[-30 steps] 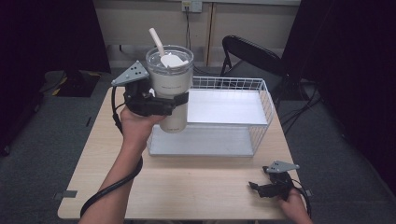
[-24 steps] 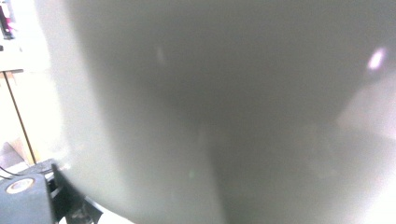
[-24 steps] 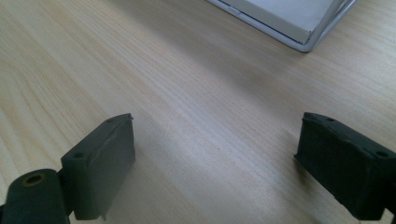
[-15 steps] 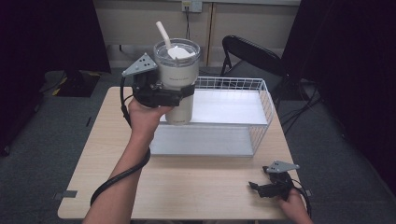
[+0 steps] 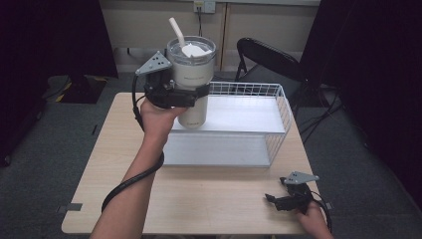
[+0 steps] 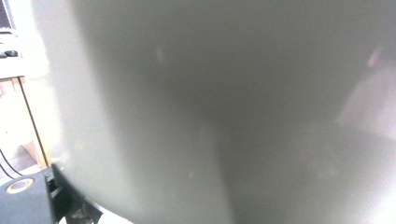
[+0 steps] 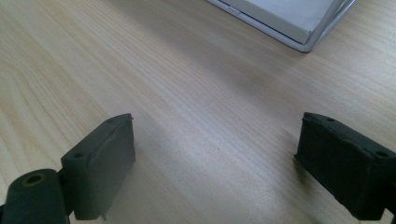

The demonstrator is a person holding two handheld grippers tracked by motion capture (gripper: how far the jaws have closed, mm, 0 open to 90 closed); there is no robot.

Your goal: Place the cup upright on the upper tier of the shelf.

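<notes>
A cream tumbler [image 5: 191, 79] with a clear lid and a white straw is held up in the air, upright, over the left part of the white wire basket [image 5: 280, 107]. My left gripper [image 5: 188, 96] is shut on the tumbler's middle; its jaws clamp the body from both sides. In the left gripper view the tumbler's wall [image 6: 224, 112] is a blurred grey surface right at the camera. My right gripper [image 5: 277, 199] rests low at the table's front right corner, open, with bare wood between its jaws [image 7: 215, 158].
The basket has a white floor and stands at the back half of the wooden table [image 5: 209, 199]; its near corner [image 7: 299, 28] lies ahead of the right gripper. A black folding chair [image 5: 268, 57] stands behind the table. Dark curtains flank both sides.
My left gripper has carried the tumbler to the right and farther back, from beside the basket's left edge to over it. The right gripper has not moved.
</notes>
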